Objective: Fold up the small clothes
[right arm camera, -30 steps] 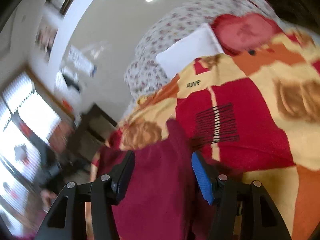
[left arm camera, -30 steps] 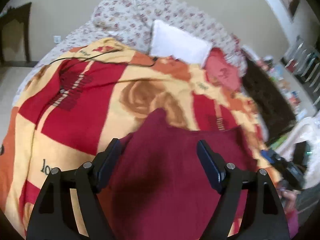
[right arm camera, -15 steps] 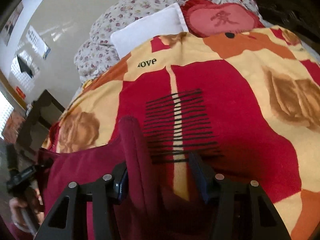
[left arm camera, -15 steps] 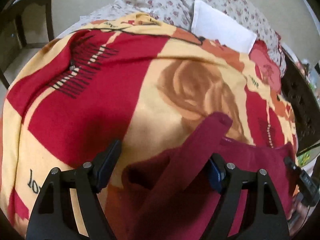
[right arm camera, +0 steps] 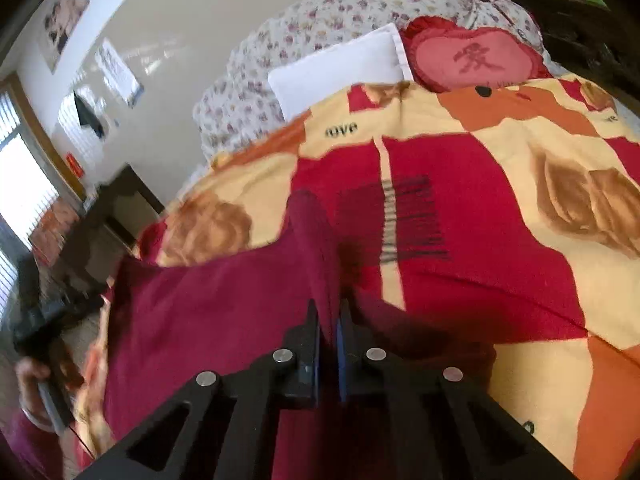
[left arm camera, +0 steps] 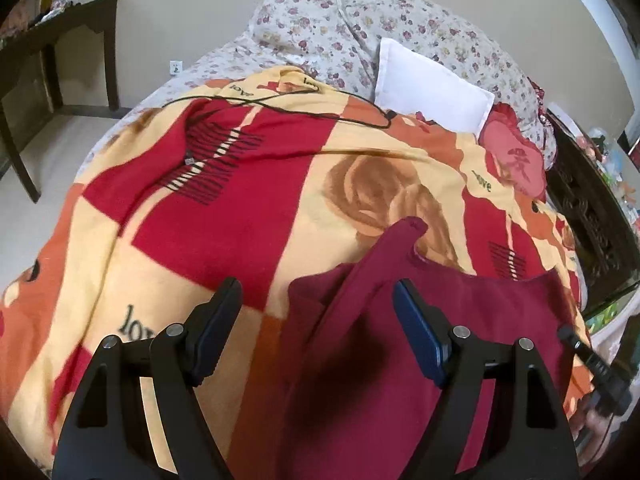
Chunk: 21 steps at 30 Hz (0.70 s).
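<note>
A maroon garment lies spread on the bed blanket, and one narrow strap of it reaches away from me. My left gripper is open just above the garment's left edge. The strap's base lies between its fingers, and neither pad presses it. In the right wrist view the same garment lies to the left. My right gripper is shut on its strap, with a fold of cloth pinched between the pads. The right gripper's tip shows at the left view's right edge.
A white pillow, a red heart cushion and floral bedding sit at the bed's head. A black cable crosses the blanket's far part. A dark table stands on the left and dark furniture on the right.
The right gripper's jaws have closed onto the maroon strap that lay between them. The left gripper stays open and has drawn back a little over the garment's edge.
</note>
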Each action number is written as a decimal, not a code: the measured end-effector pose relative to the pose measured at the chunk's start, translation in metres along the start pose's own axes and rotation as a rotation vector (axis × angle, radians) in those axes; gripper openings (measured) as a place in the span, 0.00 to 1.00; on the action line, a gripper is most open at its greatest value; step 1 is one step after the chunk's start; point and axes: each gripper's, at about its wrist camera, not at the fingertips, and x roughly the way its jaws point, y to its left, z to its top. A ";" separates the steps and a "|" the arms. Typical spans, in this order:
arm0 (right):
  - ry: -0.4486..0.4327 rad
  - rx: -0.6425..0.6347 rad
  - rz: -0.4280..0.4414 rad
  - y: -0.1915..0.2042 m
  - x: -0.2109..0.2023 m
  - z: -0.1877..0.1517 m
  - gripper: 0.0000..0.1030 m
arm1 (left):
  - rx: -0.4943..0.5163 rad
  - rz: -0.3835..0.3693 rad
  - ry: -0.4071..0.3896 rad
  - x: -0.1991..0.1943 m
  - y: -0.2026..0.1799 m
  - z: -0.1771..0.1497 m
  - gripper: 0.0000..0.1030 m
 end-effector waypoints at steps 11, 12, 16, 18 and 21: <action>0.007 0.102 -0.105 -0.021 0.001 0.006 0.17 | 0.077 -0.002 0.018 0.005 -0.014 -0.019 0.76; -0.037 0.103 -0.129 -0.019 -0.011 0.009 0.30 | 0.079 0.003 0.014 0.008 -0.015 -0.018 0.76; -0.057 0.030 -0.034 0.005 -0.018 0.021 0.41 | 0.073 0.016 0.023 0.027 -0.023 -0.009 0.76; 0.000 -0.001 -0.002 0.017 0.003 0.024 0.41 | 0.057 0.031 0.018 0.039 -0.027 -0.002 0.76; 0.045 -0.018 -0.037 0.021 0.039 0.028 0.41 | 0.030 0.071 0.029 0.060 -0.028 0.007 0.76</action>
